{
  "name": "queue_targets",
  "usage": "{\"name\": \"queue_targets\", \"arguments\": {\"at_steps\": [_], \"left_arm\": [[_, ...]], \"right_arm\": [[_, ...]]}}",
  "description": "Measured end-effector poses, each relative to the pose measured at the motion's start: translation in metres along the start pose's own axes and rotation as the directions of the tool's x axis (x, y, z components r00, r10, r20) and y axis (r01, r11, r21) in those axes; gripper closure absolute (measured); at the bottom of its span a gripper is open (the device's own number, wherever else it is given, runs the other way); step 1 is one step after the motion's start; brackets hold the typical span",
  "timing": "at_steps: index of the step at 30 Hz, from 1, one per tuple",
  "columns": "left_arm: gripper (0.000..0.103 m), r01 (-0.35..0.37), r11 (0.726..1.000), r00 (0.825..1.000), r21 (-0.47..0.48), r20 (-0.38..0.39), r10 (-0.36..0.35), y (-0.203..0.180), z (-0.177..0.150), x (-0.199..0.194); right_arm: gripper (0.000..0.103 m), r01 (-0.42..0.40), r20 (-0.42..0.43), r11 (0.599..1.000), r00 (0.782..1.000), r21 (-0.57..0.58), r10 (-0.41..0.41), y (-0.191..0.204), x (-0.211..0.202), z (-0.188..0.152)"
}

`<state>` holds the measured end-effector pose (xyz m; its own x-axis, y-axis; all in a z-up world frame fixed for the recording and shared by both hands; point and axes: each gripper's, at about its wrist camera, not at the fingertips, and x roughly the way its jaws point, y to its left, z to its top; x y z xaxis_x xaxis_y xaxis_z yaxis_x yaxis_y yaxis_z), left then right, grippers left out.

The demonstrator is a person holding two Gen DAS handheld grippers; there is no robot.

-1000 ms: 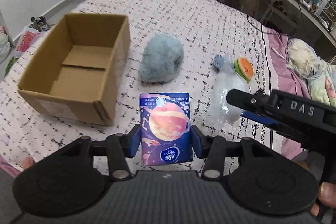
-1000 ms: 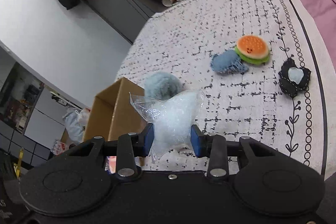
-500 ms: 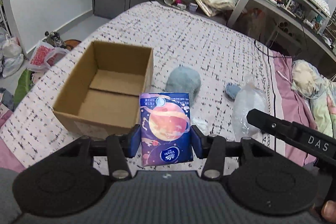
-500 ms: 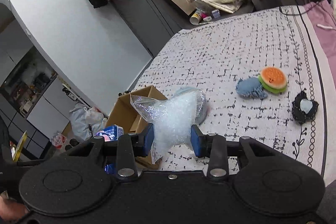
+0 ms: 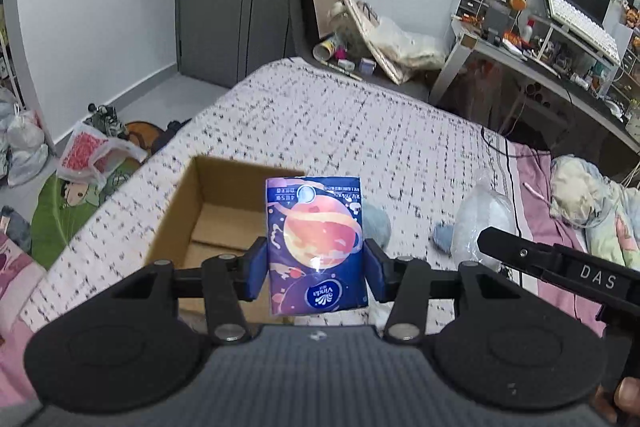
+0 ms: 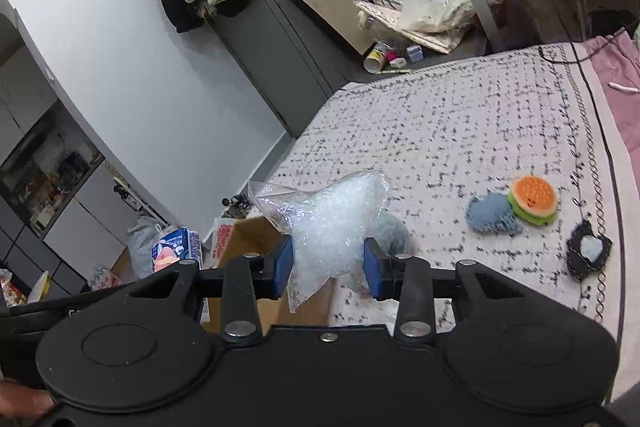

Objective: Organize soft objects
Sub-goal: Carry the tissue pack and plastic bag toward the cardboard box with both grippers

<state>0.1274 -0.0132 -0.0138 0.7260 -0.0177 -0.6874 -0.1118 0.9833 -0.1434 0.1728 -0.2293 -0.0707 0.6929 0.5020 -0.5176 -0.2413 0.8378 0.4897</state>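
Left gripper (image 5: 316, 269) found clamped on tissue pack (image 5: 316, 247), held upright above and just right of open cardboard box (image 5: 224, 211). Right gripper (image 6: 326, 269) found clamped on clear filling bag (image 6: 328, 223), box edge below-left, grey plush (image 6: 390, 233) directly beyond. Burger toy (image 6: 532, 199) and blue knit piece (image 6: 490, 217) noted well right on bedspread (image 6: 440, 131). Risk judged: slippery bag sliding free, or both loads colliding over box. Against earlier frame: both grippers raised higher, box drawn nearer beneath.
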Motion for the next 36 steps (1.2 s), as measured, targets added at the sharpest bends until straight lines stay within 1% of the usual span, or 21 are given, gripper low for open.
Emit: {"name": "queue_targets", "arguments": {"at_steps": [3, 10, 18, 22, 27, 31, 36], "left_arm": [[0.054, -0.005, 1.0, 1.0, 0.0, 0.016, 0.005, 0.007, 0.012, -0.001], [0.054, -0.032, 0.999, 0.999, -0.002, 0.041, 0.032, 0.028, 0.037, 0.001], [0.054, -0.048, 0.999, 0.997, -0.007, 0.06, 0.048, 0.047, 0.059, 0.012], [0.054, -0.06, 0.998, 0.996, -0.013, 0.062, 0.06, 0.058, 0.066, 0.02], [0.054, -0.092, 0.996, 0.995, -0.003, 0.046, 0.092, 0.071, 0.072, 0.042], [0.054, -0.112, 0.993, 0.994, -0.03, -0.007, 0.112, 0.084, 0.074, 0.066], [0.054, -0.137, 0.989, 0.989, -0.05, -0.057, 0.135, 0.096, 0.072, 0.094]], "right_arm": [[0.066, -0.006, 0.024, 1.0, 1.0, -0.022, 0.007, 0.011, 0.004, 0.009], [0.066, -0.038, 0.039, 0.998, 0.998, -0.053, 0.04, 0.038, 0.022, 0.03], [0.066, -0.062, 0.015, 0.997, 0.998, -0.05, 0.062, 0.063, 0.047, 0.047], [0.066, -0.079, 0.037, 0.996, 0.996, -0.032, 0.081, 0.067, 0.055, 0.046], [0.066, -0.105, 0.046, 0.994, 0.993, -0.018, 0.106, 0.056, 0.064, 0.034], [0.066, -0.102, 0.022, 0.995, 0.995, -0.018, 0.102, 0.048, 0.073, 0.032], [0.066, -0.128, 0.011, 0.992, 0.992, -0.006, 0.128, 0.039, 0.086, 0.031]]}}
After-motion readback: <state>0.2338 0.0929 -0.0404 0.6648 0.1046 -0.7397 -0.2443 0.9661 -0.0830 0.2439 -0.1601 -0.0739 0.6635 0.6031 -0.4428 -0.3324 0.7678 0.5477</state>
